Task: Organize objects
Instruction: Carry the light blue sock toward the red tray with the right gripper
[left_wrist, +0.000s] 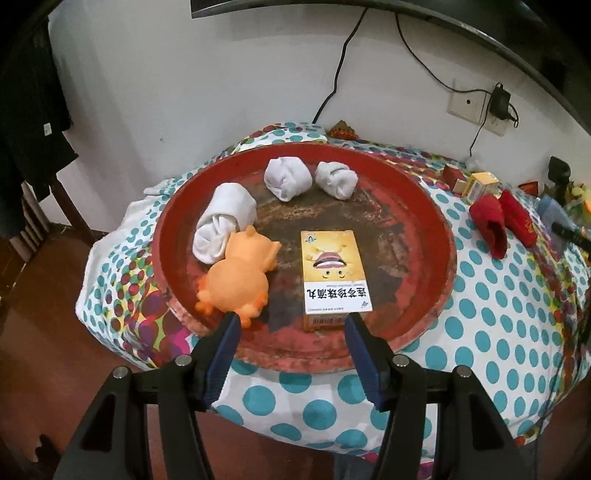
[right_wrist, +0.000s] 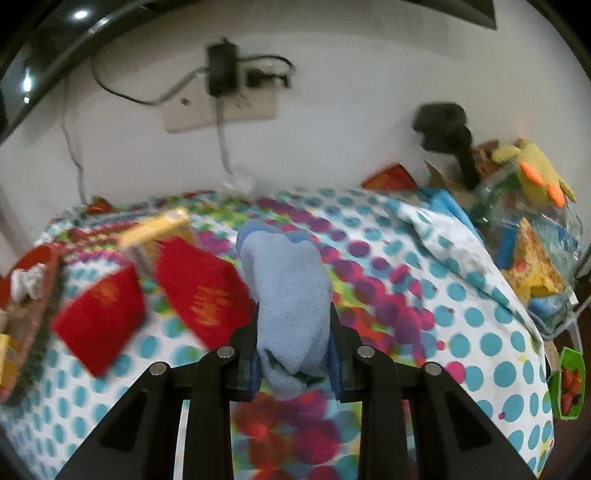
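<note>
Right wrist view: right gripper (right_wrist: 293, 332) pinches a light blue rolled sock (right_wrist: 286, 291) above the polka-dot tablecloth (right_wrist: 461, 295).
Beside it: two red cloth pieces (right_wrist: 99, 321), blurred; yellow box (right_wrist: 159, 229) behind them.
Left wrist view: left gripper (left_wrist: 291, 325) spread, holding nothing, over the round red tray (left_wrist: 424, 206).
Tray contents: three white rolled socks (left_wrist: 225, 221), one orange rubber toy (left_wrist: 240, 280), one yellow carton (left_wrist: 332, 273) with Chinese writing.

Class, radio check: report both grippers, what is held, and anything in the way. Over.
Left gripper open, empty, over red tray rim. Right gripper shut on blue sock. Red socks lie left of it on spotted cloth.
</note>
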